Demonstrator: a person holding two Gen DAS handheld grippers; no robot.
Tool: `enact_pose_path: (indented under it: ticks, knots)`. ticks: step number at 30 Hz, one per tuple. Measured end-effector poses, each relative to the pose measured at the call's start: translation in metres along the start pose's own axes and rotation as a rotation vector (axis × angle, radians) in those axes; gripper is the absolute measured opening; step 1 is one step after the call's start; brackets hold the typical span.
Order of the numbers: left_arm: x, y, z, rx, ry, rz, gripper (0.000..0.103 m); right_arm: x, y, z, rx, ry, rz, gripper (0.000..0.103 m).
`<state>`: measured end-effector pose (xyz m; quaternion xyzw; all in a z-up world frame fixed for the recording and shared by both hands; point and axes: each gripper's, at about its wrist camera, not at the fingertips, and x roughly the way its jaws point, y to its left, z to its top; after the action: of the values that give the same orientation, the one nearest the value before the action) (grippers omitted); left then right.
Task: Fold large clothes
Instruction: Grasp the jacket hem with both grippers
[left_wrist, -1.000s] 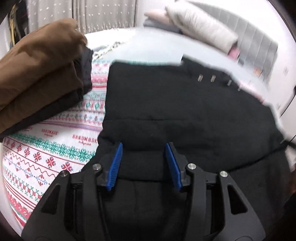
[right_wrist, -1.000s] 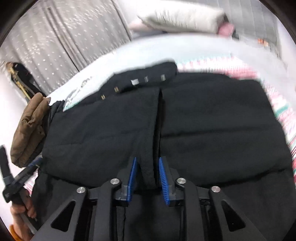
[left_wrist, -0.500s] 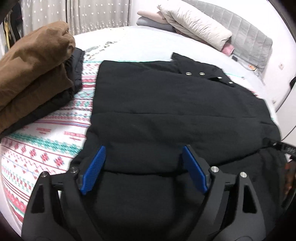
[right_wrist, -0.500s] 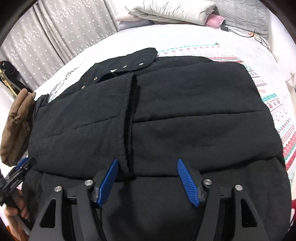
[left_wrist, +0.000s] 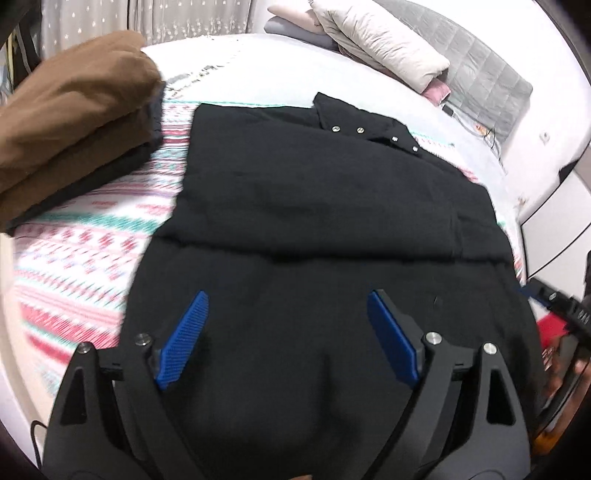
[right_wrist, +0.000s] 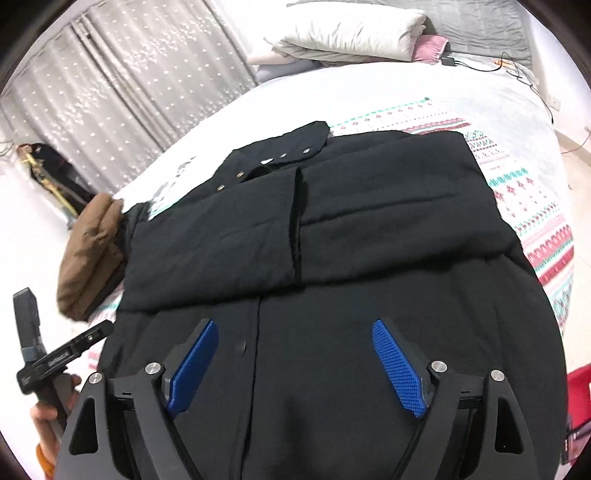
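A large black padded jacket (left_wrist: 314, 206) lies flat on the bed, collar with metal snaps at the far end. Both sleeves are folded across its upper half; their cuffs meet at a seam down the middle (right_wrist: 297, 225). The jacket's lower part (right_wrist: 314, 350) lies unfolded toward me. My left gripper (left_wrist: 286, 328) is open and empty above the lower left part of the jacket. My right gripper (right_wrist: 293, 354) is open and empty above the lower middle. The left gripper also shows at the left edge of the right wrist view (right_wrist: 55, 354).
A stack of folded brown and dark clothes (left_wrist: 74, 110) sits on the bed left of the jacket. A patterned red, green and white blanket (left_wrist: 92, 240) lies under the jacket. Folded bedding and pillows (right_wrist: 351, 33) lie at the far end, curtains (right_wrist: 129, 74) behind.
Both grippers let go of the folded sleeve edges, opened wide and pulled back toward the jacket's lower part. The sleeves stay folded across the jacket.
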<state>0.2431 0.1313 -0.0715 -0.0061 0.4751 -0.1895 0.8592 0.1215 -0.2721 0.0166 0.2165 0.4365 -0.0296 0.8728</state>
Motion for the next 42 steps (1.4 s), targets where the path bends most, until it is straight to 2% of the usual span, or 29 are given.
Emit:
enact_pose_path:
  ticks: [4, 13, 15, 19, 25, 30, 34, 36, 38, 41, 42]
  knots:
    - [-0.027, 0.016, -0.029, 0.026, 0.021, 0.048, 0.088, -0.030, -0.013, -0.024, -0.036, 0.002, -0.016, 0.087]
    - [-0.070, 0.063, -0.070, 0.024, 0.117, 0.029, 0.089, -0.091, -0.057, -0.058, -0.131, 0.118, 0.009, 0.087]
    - [-0.077, 0.070, -0.079, 0.027, 0.133, 0.014, 0.089, -0.105, -0.074, -0.063, -0.113, 0.127, 0.005, 0.087]
    - [-0.085, 0.087, -0.097, 0.014, 0.178, -0.068, 0.089, -0.123, -0.115, -0.076, -0.044, 0.153, -0.025, 0.087]
    - [-0.082, 0.104, -0.128, -0.006, 0.259, -0.122, 0.088, -0.137, -0.161, -0.104, 0.046, 0.208, -0.019, 0.087]
    - [-0.073, 0.109, -0.155, -0.071, 0.332, -0.258, 0.088, -0.135, -0.177, -0.126, 0.107, 0.257, 0.041, 0.087]
    - [-0.077, 0.098, -0.169, -0.062, 0.340, -0.361, 0.085, -0.123, -0.180, -0.138, 0.159, 0.297, 0.132, 0.087]
    - [-0.080, 0.090, -0.174, -0.053, 0.325, -0.391, 0.083, -0.116, -0.178, -0.145, 0.185, 0.313, 0.195, 0.087]
    - [-0.081, 0.086, -0.176, -0.054, 0.319, -0.409, 0.075, -0.109, -0.174, -0.150, 0.224, 0.329, 0.277, 0.087]
    - [-0.086, 0.078, -0.176, -0.043, 0.298, -0.419, 0.066, -0.107, -0.164, -0.152, 0.223, 0.307, 0.289, 0.083]
    - [-0.086, 0.076, -0.175, -0.045, 0.293, -0.414, 0.064, -0.107, -0.158, -0.152, 0.212, 0.296, 0.293, 0.075]
